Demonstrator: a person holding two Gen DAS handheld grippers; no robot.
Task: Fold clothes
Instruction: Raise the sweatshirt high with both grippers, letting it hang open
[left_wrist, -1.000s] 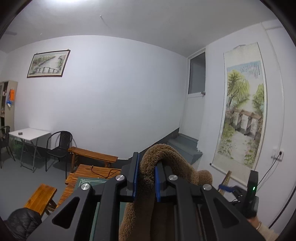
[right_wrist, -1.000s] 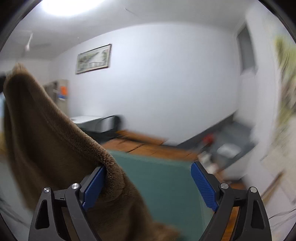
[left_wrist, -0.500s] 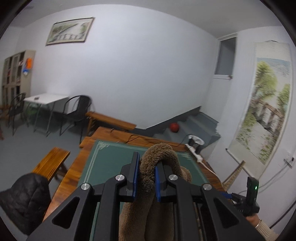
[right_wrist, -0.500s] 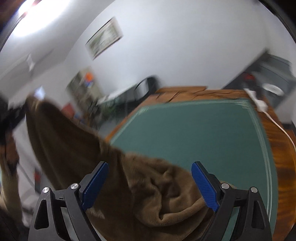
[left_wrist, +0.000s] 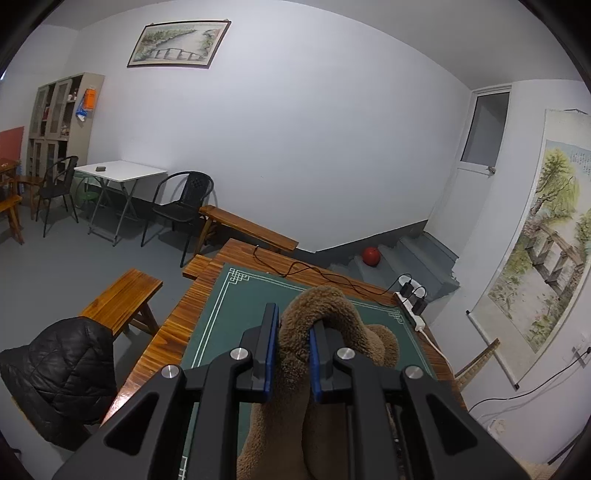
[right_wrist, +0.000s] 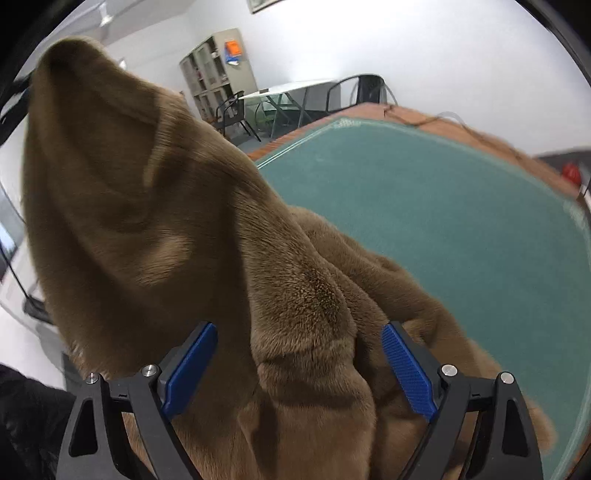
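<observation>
Fleece in a warm brown, a thick plush garment (left_wrist: 328, 306), is pinched between the blue pads of the left gripper (left_wrist: 291, 328), whose jaws are closed tight on a bunched fold that loops up over the fingertips and hangs down between the black fingers. Below it lies the desk (left_wrist: 177, 332), a wooden top covered by a green mat (left_wrist: 236, 306) with a pale line border; part of the garment rests in a heap on that mat just beyond the gripper.

In the right wrist view the same garment (right_wrist: 207, 229) fills most of the frame, one portion lifted high toward the upper left, the rest piled on the green mat (right_wrist: 461, 206). The right gripper (right_wrist: 299, 363) stands with its jaws spread wide, a ridge of fleece lying between the blue pads (right_wrist: 404, 371) without being clamped.

Around the desk, in the left wrist view: a black quilted jacket (left_wrist: 59, 373) at the lower left, a wooden bench (left_wrist: 122, 299) beside the desk, a black cable (left_wrist: 317, 273) trailing across the far wooden edge to a white power strip (left_wrist: 410, 302), a red ball (left_wrist: 371, 256) on grey steps, a black chair (left_wrist: 183, 210), a white folding table (left_wrist: 118, 171), and a scroll painting (left_wrist: 543, 243) on the right wall.
</observation>
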